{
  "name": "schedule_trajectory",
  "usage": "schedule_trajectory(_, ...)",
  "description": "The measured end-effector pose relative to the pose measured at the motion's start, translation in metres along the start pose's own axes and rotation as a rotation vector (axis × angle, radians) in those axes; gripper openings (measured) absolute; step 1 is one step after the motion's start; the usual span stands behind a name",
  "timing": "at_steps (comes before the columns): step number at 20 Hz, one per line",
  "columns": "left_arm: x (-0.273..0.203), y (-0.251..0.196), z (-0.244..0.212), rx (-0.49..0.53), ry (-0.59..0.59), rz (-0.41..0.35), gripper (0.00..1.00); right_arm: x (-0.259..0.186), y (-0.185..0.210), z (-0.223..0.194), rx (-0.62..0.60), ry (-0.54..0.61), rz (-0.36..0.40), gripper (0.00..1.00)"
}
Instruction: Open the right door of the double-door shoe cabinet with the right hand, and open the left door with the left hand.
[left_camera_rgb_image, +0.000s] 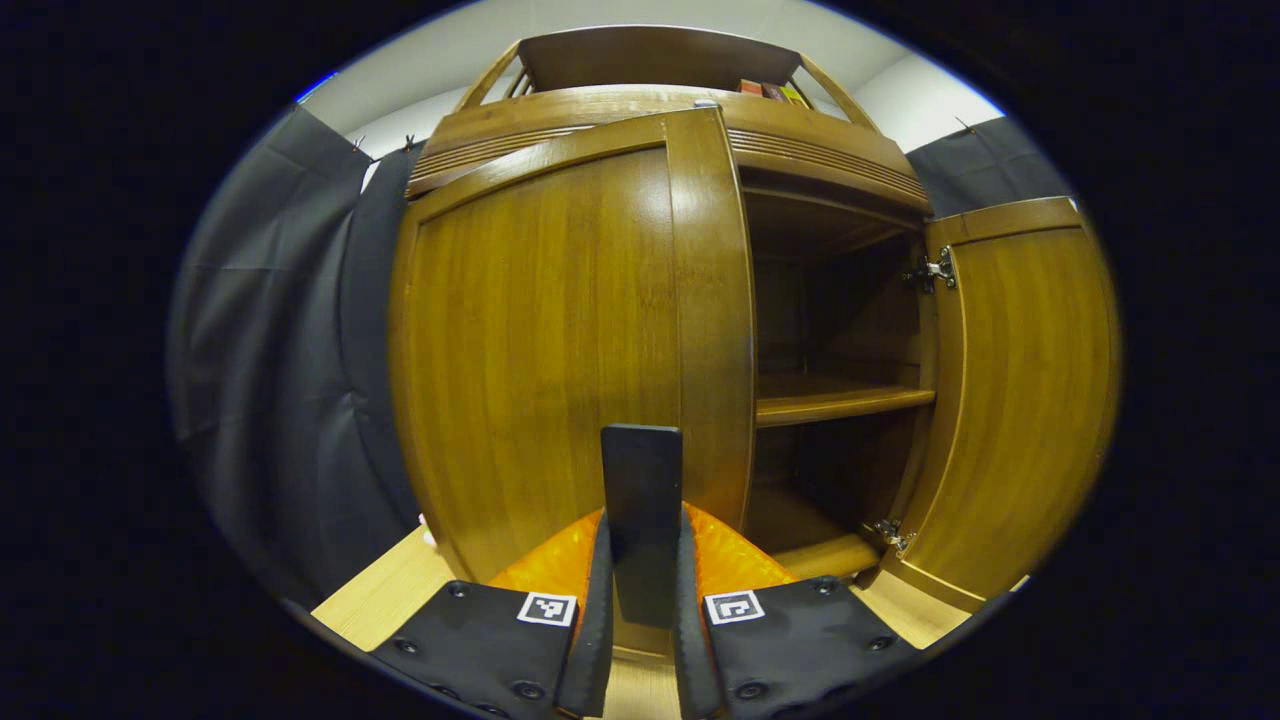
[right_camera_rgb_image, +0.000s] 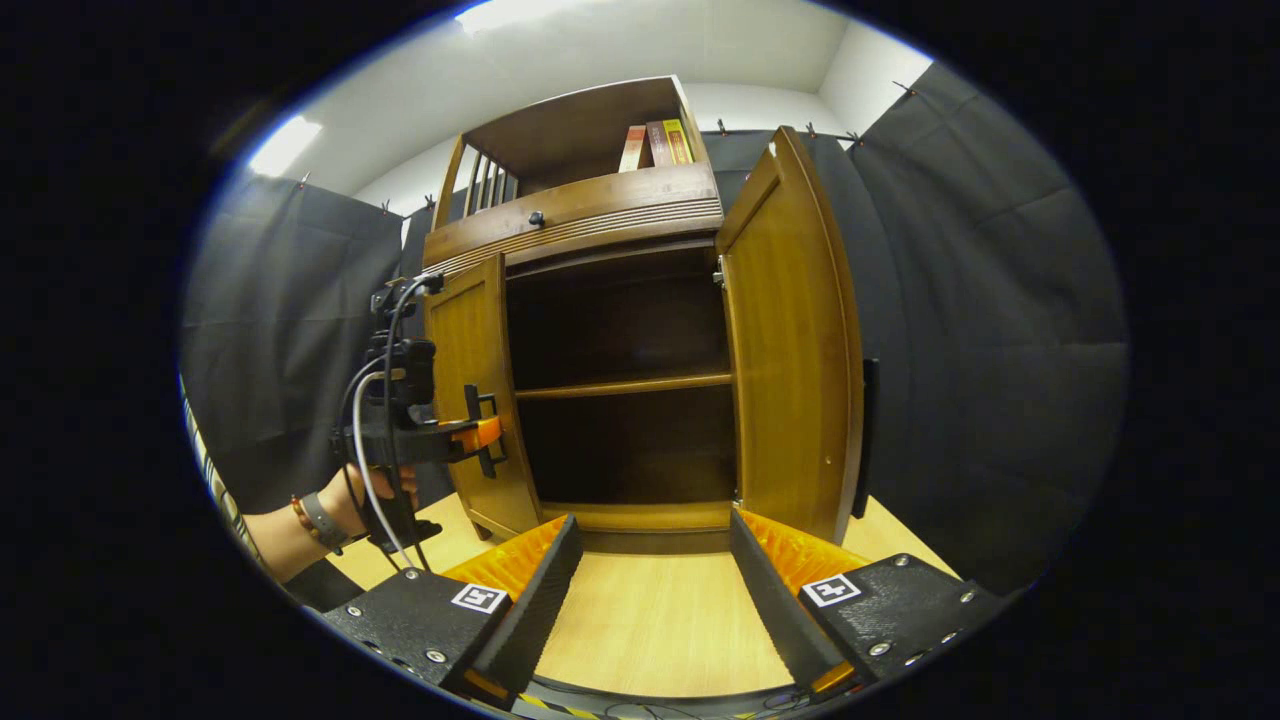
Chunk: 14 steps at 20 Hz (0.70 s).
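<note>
The brown wooden shoe cabinet stands on a light wooden floor. Its left door is swung partly out. A dark flat handle on that door sits between the fingers of my left gripper, which is shut on it. In the right gripper view the left door stands ajar with the left gripper on its edge, held by a hand. The right door is swung wide, its handle on the far face. My right gripper is open and holds nothing, back from the cabinet.
Inside, a bare shelf splits the dark interior. The right door with its hinges shows in the left gripper view. Books stand in the top compartment. Black cloth hangs on both sides. Light wooden floor lies before the cabinet.
</note>
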<state>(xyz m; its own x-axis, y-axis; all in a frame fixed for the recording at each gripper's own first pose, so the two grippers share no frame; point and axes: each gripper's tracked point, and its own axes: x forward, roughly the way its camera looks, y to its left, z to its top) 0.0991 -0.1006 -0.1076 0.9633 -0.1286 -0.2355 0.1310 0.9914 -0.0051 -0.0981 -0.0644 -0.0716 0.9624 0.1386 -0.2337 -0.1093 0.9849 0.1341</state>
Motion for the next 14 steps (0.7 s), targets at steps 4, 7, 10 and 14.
schedule_trajectory(4, -0.03, 0.019, 0.0, -0.021, -0.006, 0.015, 0.34, 0.012, 0.007, 0.0, 0.001, 0.008, 0.025, 0.92)
schedule_trajectory(7, -0.045, 0.028, 0.0, -0.009, -0.011, 0.049, 0.31, 0.019, 0.013, -0.004, -0.013, 0.022, 0.043, 0.92)
schedule_trajectory(10, -0.063, 0.046, 0.001, -0.012, -0.006, 0.09, 0.31, 0.029, 0.021, -0.007, -0.011, 0.03, 0.06, 0.92)
schedule_trajectory(14, -0.087, 0.067, 0.001, -0.012, -0.003, 0.098, 0.27, 0.038, 0.037, -0.016, -0.004, 0.045, 0.088, 0.92)
